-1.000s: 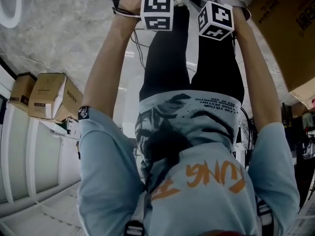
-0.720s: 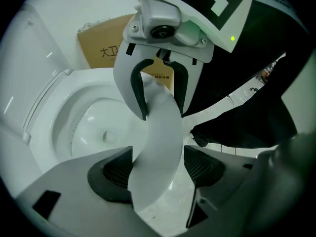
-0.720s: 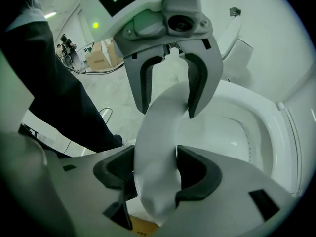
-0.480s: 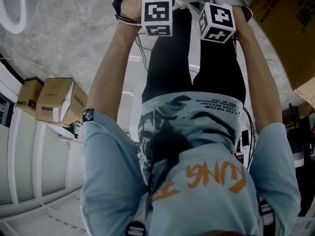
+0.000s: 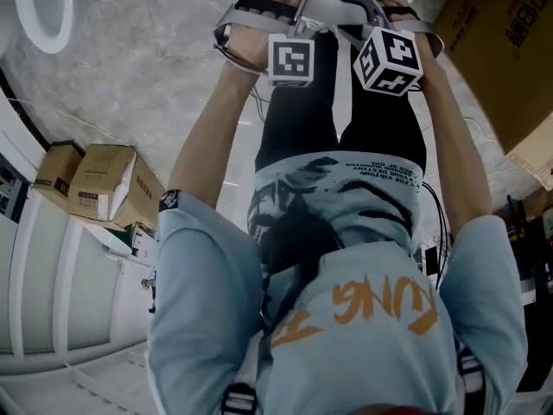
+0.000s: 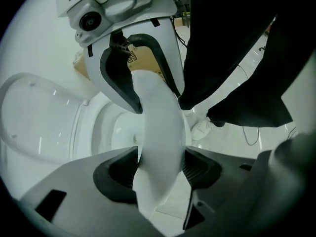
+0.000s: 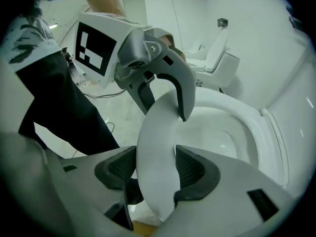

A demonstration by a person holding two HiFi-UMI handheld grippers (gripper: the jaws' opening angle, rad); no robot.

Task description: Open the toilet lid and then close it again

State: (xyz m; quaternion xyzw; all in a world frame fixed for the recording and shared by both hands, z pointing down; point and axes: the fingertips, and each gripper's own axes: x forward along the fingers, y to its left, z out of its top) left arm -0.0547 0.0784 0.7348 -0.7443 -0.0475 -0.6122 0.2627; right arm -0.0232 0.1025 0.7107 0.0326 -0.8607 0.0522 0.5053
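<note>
The front of the white toilet seat rim [image 6: 158,132] runs between the pads of my left gripper [image 6: 160,169], whose jaws are closing and touch it on both sides. The right gripper [image 6: 123,43] holds the same rim further along. In the right gripper view the rim [image 7: 155,147] sits between the closing jaws of my right gripper [image 7: 155,169], with the left gripper [image 7: 158,68] clamped on it beyond. The raised lid [image 6: 39,117] leans back at the left, and the bowl [image 7: 232,132] lies open under the lifted rim. In the head view only the marker cubes [image 5: 291,60] show.
The person's black-trousered legs [image 5: 346,119] stand right beside the toilet. A second toilet [image 7: 217,58] stands against the far wall, and another toilet [image 5: 47,11] shows at the head view's top left. Cardboard boxes [image 5: 104,184] and a big carton [image 5: 510,50] sit on the floor.
Both hands have come up with the rim. The left hand has rolled, turning its marker cube. The head view has shifted, so the toilet at top left shows more.
</note>
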